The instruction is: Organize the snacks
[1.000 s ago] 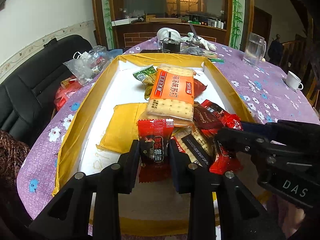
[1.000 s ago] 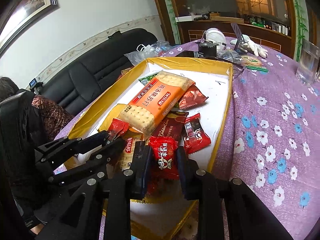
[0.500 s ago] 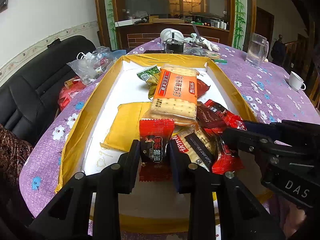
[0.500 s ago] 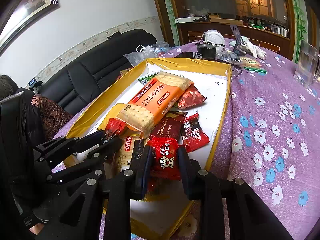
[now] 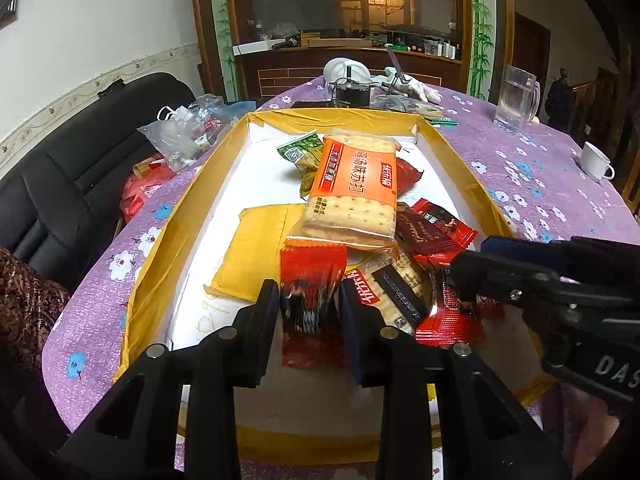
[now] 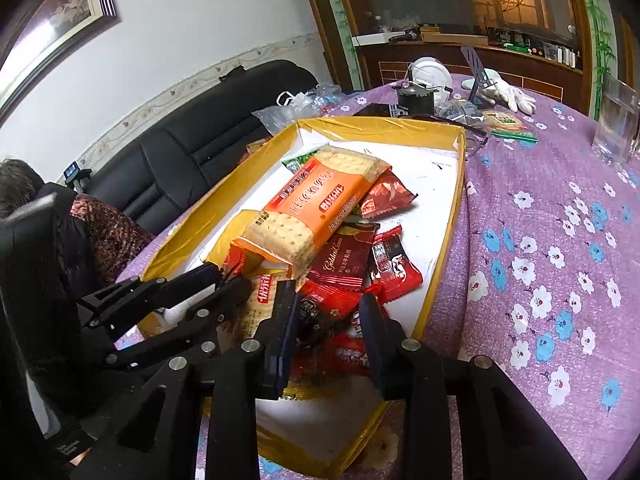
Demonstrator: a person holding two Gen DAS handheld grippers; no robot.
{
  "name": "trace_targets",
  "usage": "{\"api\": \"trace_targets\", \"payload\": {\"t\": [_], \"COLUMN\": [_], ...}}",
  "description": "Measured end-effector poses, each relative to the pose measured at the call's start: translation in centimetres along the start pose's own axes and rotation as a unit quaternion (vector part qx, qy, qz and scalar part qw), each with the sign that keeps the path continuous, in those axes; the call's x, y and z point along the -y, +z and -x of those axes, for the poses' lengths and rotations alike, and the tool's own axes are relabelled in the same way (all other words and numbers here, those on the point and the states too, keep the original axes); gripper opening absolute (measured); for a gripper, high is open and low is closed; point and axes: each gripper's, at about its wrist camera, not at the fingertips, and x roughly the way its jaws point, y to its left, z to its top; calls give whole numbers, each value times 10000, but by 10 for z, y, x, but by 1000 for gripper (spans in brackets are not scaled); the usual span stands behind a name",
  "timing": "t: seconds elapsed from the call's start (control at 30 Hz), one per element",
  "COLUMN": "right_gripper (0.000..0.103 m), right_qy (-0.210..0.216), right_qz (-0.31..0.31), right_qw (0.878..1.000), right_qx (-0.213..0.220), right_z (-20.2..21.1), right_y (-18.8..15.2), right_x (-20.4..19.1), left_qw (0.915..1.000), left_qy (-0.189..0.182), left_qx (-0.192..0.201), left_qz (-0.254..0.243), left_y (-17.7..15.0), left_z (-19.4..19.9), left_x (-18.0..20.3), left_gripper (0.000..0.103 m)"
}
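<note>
Red foil is most of what we handle here: a small red candy packet sits between the jaws of the left gripper, at the near end of the yellow-rimmed tray, and another red packet lies between the jaws of the right gripper, on the heap by the tray's right wall. Both sets of jaws have just been opening. On the left we cannot tell whether the pads press the wrapper or only flank it; on the right there is a visible gap each side, so that packet looks let go, resting on the pile. We judge these packets very light, crinkly and slick; they will crumple, not break, and slide off each other easily. Best hold is across the flat sealed body, not the frilled ends. The orange soda-cracker pack on top of the heap is stiffer but brittle inside, so we would take it by a long edge with little squeeze. Under it lie a dark red wafer packet, a green sachet and a flat yellow envelope. Hard to read: the left packet's print is motion-blurred, the bottom of the heap is covered, and both grippers' bodies hide the tray's near edge. Outward, the purple flowered tablecloth, glass mug, white cup.
</note>
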Motion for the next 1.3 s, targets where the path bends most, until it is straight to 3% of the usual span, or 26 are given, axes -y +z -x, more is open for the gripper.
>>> {"api": "trace_targets", "payload": {"t": [0.1,0.27,0.43,0.6,0.7,0.83,0.97,1.1,1.23,1.3], "right_gripper": [36,41,45,56,56,60,61,61,70,73], "right_qy": [51,82,102,97,92,78,-6,-69,-278,-439], "right_qz": [-22,-125,-196,-232,-269,-346,-364,-352,-188,-79], "right_qw": [9999,9997,9995,9991,9988,9983,9978,9969,9957,9944], "right_qx": [87,172,225,352,410,466,546,696,861,960], "right_z": [5,12,18,28,34,43,54,70,83,90], "right_y": [0,2,3,3,2,-2,-8,-17,-28,-35], "right_x": [0,3,4,5,8,13,17,19,17,16], "left_qw": [10000,10000,10000,10000,9999,9998,9993,9976,9941,9947], "left_qy": [13,43,73,82,119,163,244,542,929,843], "left_qx": [5,-8,8,19,27,77,293,424,538,579], "left_qz": [12,12,0,-4,-17,16,37,-20,-171,-124], "left_y": [0,1,1,1,1,1,1,1,6,8], "left_z": [0,0,0,1,1,3,10,16,21,25], "left_x": [0,0,1,1,2,2,1,2,3,-2], "left_gripper": [37,37,46,51,51,68,75,80,83,83]}}
